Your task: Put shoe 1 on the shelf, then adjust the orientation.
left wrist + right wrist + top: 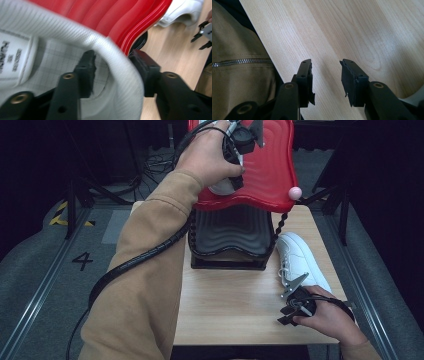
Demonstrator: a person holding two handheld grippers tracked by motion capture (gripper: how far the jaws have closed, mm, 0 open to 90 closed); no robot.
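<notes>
over the red shelf [265,165], left gripper [115,67] clamped on a white shoe's collar [125,75]; right gripper [325,75] parted.

"4" painted on floor [82,260]; shoe [75,50] label blurred.

Red ribbed rack top [265,165], black lower shelf [230,232], white shoe [300,252], pale wood table [235,305].

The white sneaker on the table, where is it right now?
In the high view the white sneaker lies on the wooden table at its right side, just right of the black shelf and just beyond the right tool.
</notes>
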